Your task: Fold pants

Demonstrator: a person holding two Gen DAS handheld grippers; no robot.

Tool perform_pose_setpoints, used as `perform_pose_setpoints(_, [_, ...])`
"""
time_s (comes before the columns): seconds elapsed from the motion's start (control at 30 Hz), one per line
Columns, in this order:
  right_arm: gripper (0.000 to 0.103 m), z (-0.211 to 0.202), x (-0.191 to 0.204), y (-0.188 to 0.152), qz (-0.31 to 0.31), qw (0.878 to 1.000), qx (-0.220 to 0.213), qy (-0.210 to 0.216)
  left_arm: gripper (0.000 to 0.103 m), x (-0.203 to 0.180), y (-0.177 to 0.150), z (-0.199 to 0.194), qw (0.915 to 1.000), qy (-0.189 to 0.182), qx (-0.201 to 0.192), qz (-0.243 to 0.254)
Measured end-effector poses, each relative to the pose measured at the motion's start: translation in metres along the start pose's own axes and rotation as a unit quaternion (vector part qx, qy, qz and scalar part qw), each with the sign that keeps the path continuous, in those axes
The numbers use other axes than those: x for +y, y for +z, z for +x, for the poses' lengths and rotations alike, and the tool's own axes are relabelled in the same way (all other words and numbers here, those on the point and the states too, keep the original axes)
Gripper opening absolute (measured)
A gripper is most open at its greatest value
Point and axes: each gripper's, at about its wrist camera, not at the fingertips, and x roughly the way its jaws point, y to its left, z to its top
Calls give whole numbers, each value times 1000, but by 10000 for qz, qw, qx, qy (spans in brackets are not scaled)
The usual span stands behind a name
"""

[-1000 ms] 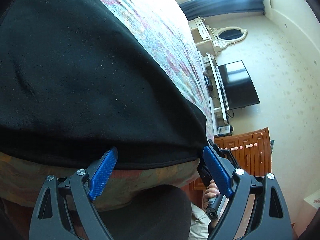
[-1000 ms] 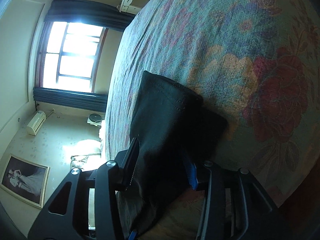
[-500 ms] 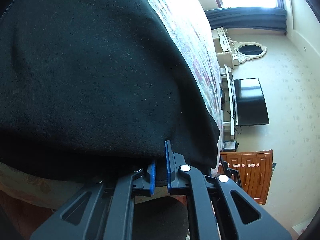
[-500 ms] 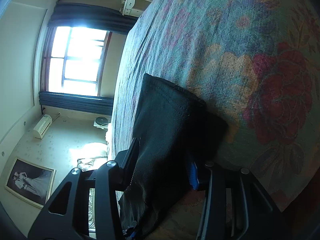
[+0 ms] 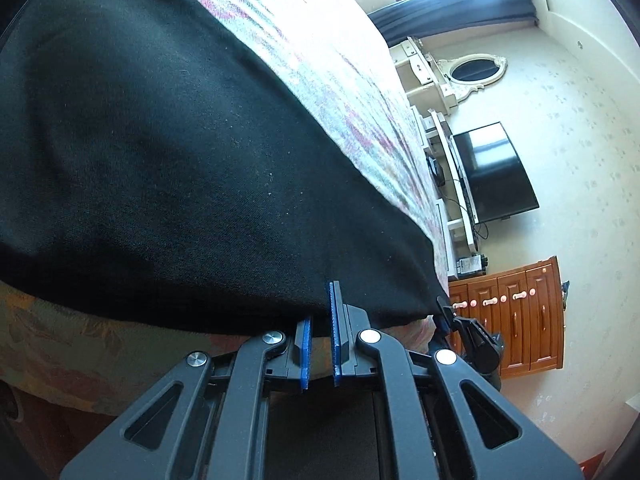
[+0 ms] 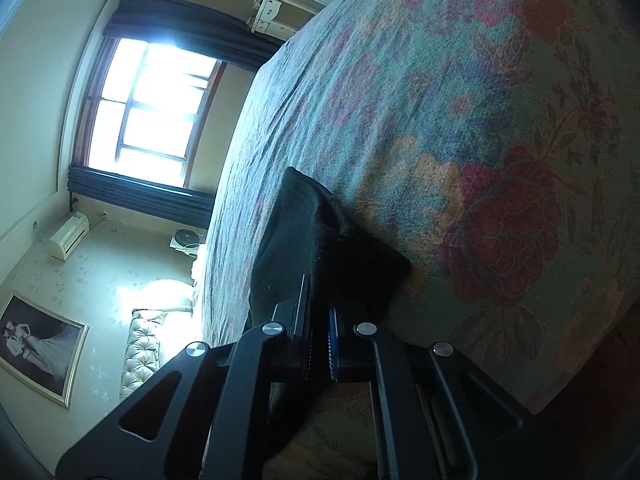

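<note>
Black pants (image 5: 180, 168) lie spread over the floral bedspread (image 5: 328, 64), their near edge hanging at the bed's side. My left gripper (image 5: 320, 332) is shut on that edge; one blue pad (image 5: 333, 320) lies over the fabric and the other sits under it. In the right wrist view a corner of the pants (image 6: 304, 232) sticks up from the bedspread (image 6: 460, 100). My right gripper (image 6: 320, 340) is shut on the dark cloth just below that corner. The right gripper (image 5: 460, 328) also shows in the left wrist view, at the far corner of the same edge.
A dark television (image 5: 492, 176) and white shelving stand by the wall beyond the bed, with a wooden cabinet (image 5: 516, 316) and an oval mirror (image 5: 474, 70). A bright window (image 6: 148, 112), a tufted bench (image 6: 140, 352) and a framed picture (image 6: 36, 348) lie on the other side.
The left jaws, wide apart a second ago, closed on the pants' edge. The right jaws, loosely around the cloth before, have now closed on it. Both views shifted slightly.
</note>
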Motion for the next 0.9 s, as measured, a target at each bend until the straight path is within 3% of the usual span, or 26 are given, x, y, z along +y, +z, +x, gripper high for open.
perform_pose_setpoints(0.1, [6, 4, -8, -3, 95, 9999, -43, -96, 7, 10, -5, 9, 9998, 112, 143, -128])
perform_pose_setpoints(0.37, [7, -3, -4, -4, 166, 9997, -108, -138, 12, 1, -10, 8, 9981, 155, 299, 524])
perform_pose_setpoints(0.43, [14, -13, -6, -3, 254, 9991, -306, -140, 13, 3, -16, 10, 9957, 179, 590, 698])
perform_pose_setpoints(0.47, [17, -19, -7, -3, 334, 9985, -421, -139, 19, 3, -20, 10, 9943, 224, 718, 756])
perform_pose_setpoints(0.53, [39, -27, -6, -1, 421, 9977, -515, -139, 24, 2, -26, 3, 9928, 108, 817, 869])
perform_pose_setpoints(0.6, [41, -30, -4, -2, 382, 9979, -483, -205, 26, -4, -28, -11, 9899, 68, 639, 1265])
perform_pose_setpoints(0.67, [41, -29, -6, -4, 487, 9979, -420, -84, 44, -14, -23, -32, 9840, 62, 170, 1770])
perform_pose_setpoints(0.77, [42, -18, -11, -6, 665, 9974, -286, 3, 61, -22, -5, -65, 9709, 73, -726, 2282])
perform_pose_setpoints(0.83, [45, -8, -15, -10, 831, 9962, -236, 70, 65, -19, 10, -75, 9629, 254, -1030, 2482])
perform_pose_setpoints(0.9, [45, 1, -17, -14, 946, 9950, -192, 245, 65, -6, 25, -79, 9622, 457, -1170, 2418])
